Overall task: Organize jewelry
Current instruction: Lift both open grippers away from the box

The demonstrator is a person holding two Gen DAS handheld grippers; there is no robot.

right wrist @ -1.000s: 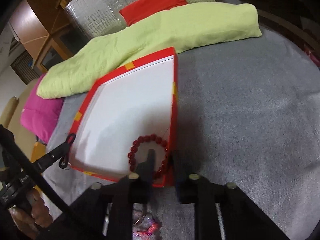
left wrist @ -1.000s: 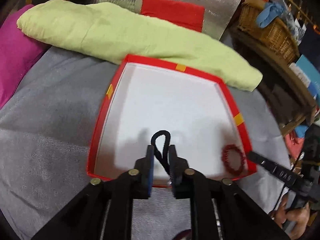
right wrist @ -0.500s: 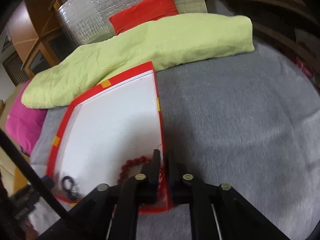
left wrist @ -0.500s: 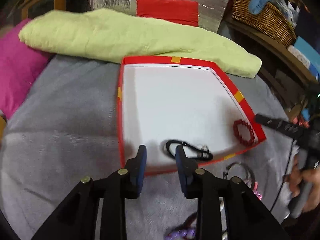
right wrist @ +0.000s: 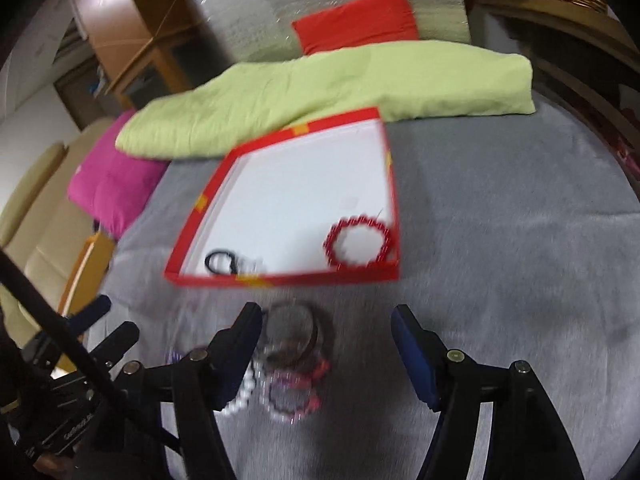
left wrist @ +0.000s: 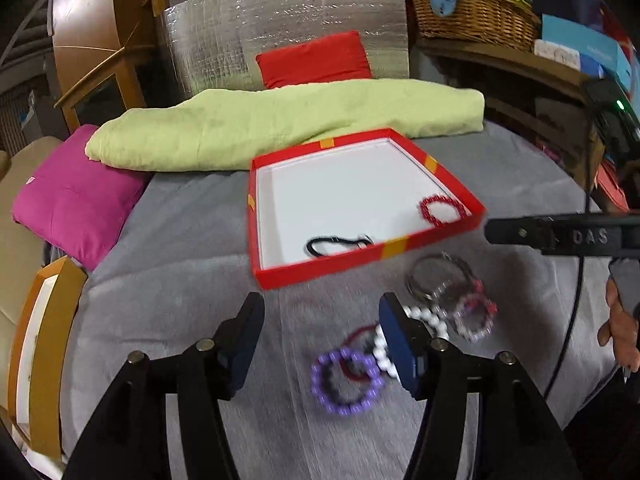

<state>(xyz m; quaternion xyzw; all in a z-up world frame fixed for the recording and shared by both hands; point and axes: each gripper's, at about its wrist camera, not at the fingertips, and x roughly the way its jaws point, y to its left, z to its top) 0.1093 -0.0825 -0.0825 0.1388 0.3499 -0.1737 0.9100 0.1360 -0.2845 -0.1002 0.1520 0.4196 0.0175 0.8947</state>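
Note:
A red box (left wrist: 360,258) with a white floor lies on the grey bed cover; it also shows in the right wrist view (right wrist: 280,280). In it lie a black cord (left wrist: 336,245) and a red bead bracelet (left wrist: 442,209), both seen from the right wrist too: cord (right wrist: 220,262), red bracelet (right wrist: 360,242). In front of the box lies a loose pile: a purple bead bracelet (left wrist: 346,382), a white bead bracelet (left wrist: 420,316), a metal bangle (left wrist: 436,280) and a pink bracelet (left wrist: 476,318). My left gripper (left wrist: 322,318) is open and empty above the cover. My right gripper (right wrist: 326,330) is open and empty over the bangle (right wrist: 290,332).
A green pillow (left wrist: 280,124) lies behind the box, a pink cushion (left wrist: 72,204) at the left. A silver foil panel with a red cushion (left wrist: 316,60) stands at the back. A wicker basket (left wrist: 472,12) sits on a shelf at the right.
My left gripper let the black cord drop into the box, opened wide and drew back. My right gripper left the red bracelet in the box, opened and drew back over the pile.

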